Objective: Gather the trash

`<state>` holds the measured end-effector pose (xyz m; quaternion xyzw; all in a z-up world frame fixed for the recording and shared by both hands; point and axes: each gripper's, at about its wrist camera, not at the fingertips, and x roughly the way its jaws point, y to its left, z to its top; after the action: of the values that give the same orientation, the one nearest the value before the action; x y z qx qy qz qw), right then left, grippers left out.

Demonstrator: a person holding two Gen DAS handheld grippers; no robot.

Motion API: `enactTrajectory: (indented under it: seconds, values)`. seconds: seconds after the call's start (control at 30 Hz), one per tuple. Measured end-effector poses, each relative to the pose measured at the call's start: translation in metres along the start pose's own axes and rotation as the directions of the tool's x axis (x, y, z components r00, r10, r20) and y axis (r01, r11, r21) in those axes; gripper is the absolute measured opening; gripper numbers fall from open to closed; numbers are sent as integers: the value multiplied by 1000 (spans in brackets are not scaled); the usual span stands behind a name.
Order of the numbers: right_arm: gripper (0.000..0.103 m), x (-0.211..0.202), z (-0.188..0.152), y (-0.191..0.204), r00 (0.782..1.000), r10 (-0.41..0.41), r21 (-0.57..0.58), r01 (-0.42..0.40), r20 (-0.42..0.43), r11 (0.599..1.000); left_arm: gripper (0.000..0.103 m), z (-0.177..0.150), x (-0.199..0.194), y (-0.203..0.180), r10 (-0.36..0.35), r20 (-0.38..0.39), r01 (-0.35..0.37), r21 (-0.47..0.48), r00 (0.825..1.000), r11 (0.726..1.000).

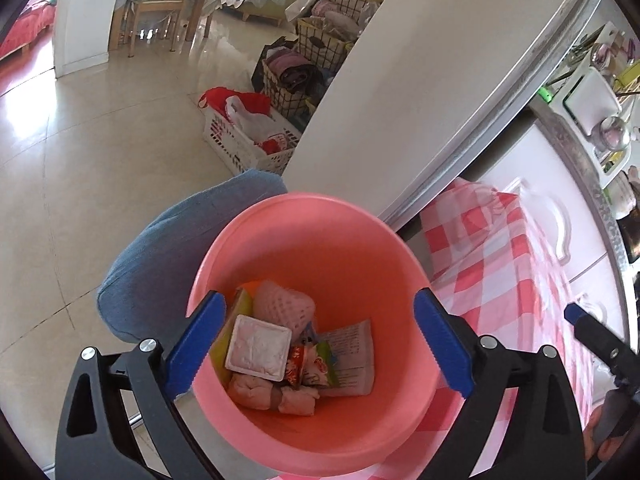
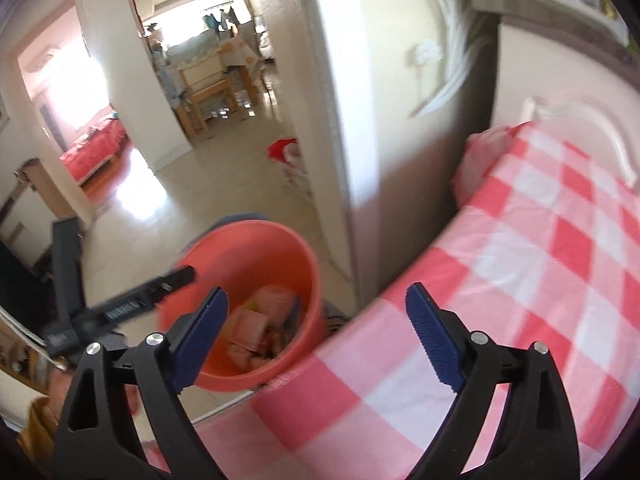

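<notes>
A pink plastic bin (image 1: 320, 240) stands on the floor beside the table. It holds a white square tray (image 1: 258, 348), a pink foam net (image 1: 282, 306), snack wrappers (image 1: 314, 364) and a printed paper packet (image 1: 352, 356). My left gripper (image 1: 320, 340) is open and empty, hovering directly over the bin mouth. My right gripper (image 2: 316, 340) is open and empty, above the table's edge with the bin (image 2: 248, 256) at its lower left. The left gripper's finger (image 2: 168, 284) shows over the bin rim in the right wrist view, and the right gripper's tip (image 1: 576, 314) shows in the left wrist view.
A table with a red-and-white checked cloth (image 2: 520, 280) lies to the right of the bin. A white wall corner (image 2: 344, 120) stands behind it. A blue cushion (image 1: 168, 256) sits left of the bin. A white basket with bags (image 1: 248, 136) stands on the tiled floor.
</notes>
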<state>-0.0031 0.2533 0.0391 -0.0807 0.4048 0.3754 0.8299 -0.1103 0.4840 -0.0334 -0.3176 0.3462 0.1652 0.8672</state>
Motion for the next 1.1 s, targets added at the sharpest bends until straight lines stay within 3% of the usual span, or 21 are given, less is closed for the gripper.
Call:
enactTrajectory:
  seconds: [0.2, 0.53, 0.63, 0.8, 1.1]
  values:
    - [91, -16, -16, -15, 993, -115, -39, 117, 40, 992, 96, -1, -3, -12, 1, 14, -1, 60, 1000, 998]
    - [97, -45, -34, -36, 979, -170, -31, 175, 114, 984, 96, -1, -13, -46, -2, 27, -2, 143, 1000, 990]
    - [99, -56, -37, -34, 964, -200, -70, 215, 174, 974, 96, -3, -20, -58, -11, 32, 6, 165, 999, 986]
    - [99, -80, -46, -30, 921, -267, -117, 310, 285, 944, 96, -10, -34, -81, -47, 52, 36, 199, 998, 979]
    - [99, -128, -74, -55, 863, -364, -23, 396, 352, 918, 96, -37, -60, -148, -141, 78, 108, 333, 987, 937]
